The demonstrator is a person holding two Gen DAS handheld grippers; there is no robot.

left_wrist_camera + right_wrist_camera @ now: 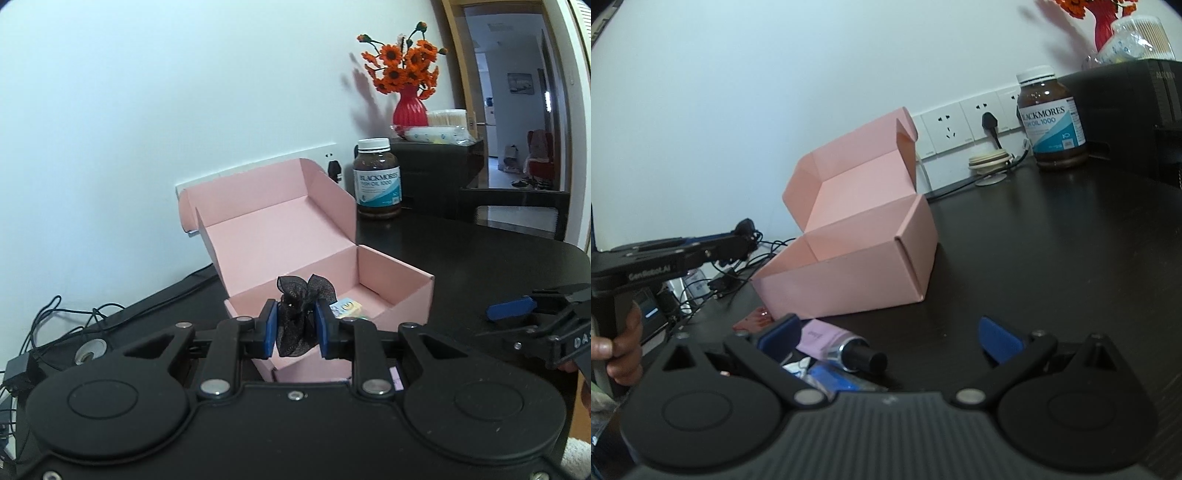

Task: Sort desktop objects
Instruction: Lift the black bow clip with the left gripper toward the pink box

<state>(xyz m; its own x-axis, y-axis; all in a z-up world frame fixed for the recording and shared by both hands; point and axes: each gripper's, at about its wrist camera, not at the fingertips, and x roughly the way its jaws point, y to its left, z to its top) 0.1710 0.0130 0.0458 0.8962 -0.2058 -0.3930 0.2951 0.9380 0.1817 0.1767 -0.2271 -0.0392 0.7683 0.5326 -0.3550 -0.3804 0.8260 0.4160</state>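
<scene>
Inspector: At inspection the left gripper [295,328] had its jaws closed on a black mesh bow [301,314], pinched between the two blue pads [271,328]. The bow was held at the near wall of the open pink cardboard box [325,266], just above its rim.

Clerk: And the box itself?

Inspector: It stood on the black bench [480,258] with its lid folded back toward the white wall. A small item with a blue and yellow print [347,308] lay on its floor, close to the near wall; I could not identify it.

Clerk: The right gripper?

Inspector: The right gripper [890,339] had its jaws spread wide and gripped nothing. Between and under them, in the right wrist view, lay a lilac tube with a black cap [842,345] and a blue packet [831,380], both on the bench just in front of the box. A reddish item [757,321] lay beside the box's near corner, too blurred to name.

Clerk: Anything else noted?

Inspector: A brown fish oil bottle [377,179] with a white cap stood well behind the box by the wall sockets [947,129]. A red vase of orange flowers [408,110] sat on a black cabinet [439,170] beyond it. Cables [55,325] trailed off the bench's left side.
</scene>
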